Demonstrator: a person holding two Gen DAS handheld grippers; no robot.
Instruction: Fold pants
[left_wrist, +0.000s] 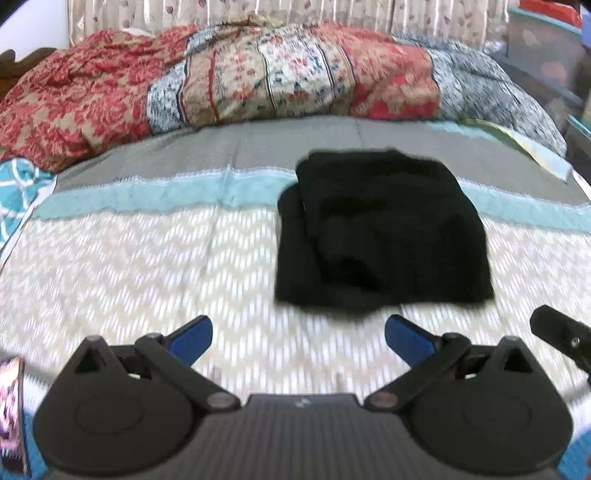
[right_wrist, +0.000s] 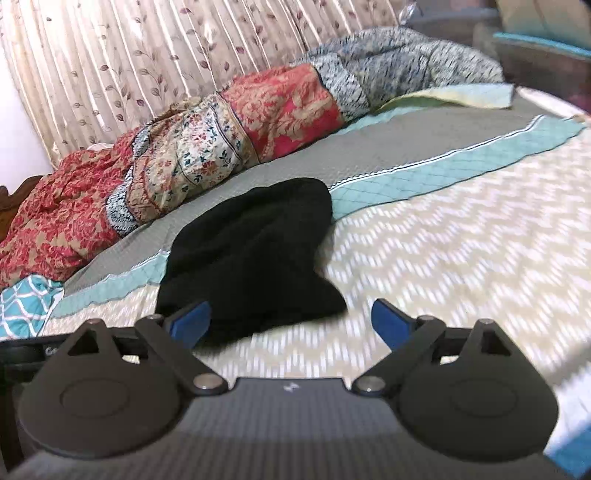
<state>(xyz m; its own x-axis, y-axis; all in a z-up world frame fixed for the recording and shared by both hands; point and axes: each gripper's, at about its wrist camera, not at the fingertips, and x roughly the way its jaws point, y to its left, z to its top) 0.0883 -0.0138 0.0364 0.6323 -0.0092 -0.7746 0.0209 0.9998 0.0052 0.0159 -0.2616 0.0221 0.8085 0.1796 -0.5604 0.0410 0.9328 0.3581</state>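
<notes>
The black pants (left_wrist: 376, 229) lie folded into a compact block on the bed's chevron and teal cover. My left gripper (left_wrist: 298, 341) is open and empty, just in front of the block's near edge and left of its middle. In the right wrist view the pants (right_wrist: 251, 254) sit ahead and left. My right gripper (right_wrist: 291, 319) is open and empty, its blue left finger (right_wrist: 190, 321) close to the pants' near edge. Part of the right gripper (left_wrist: 561, 338) shows at the right edge of the left wrist view.
A rumpled red, cream and blue floral quilt (left_wrist: 229, 88) is heaped along the far side of the bed. A pleated floral curtain (right_wrist: 122, 62) hangs behind it. A teal patterned cloth (right_wrist: 26, 302) lies at the left edge. Storage boxes (left_wrist: 546, 55) stand at far right.
</notes>
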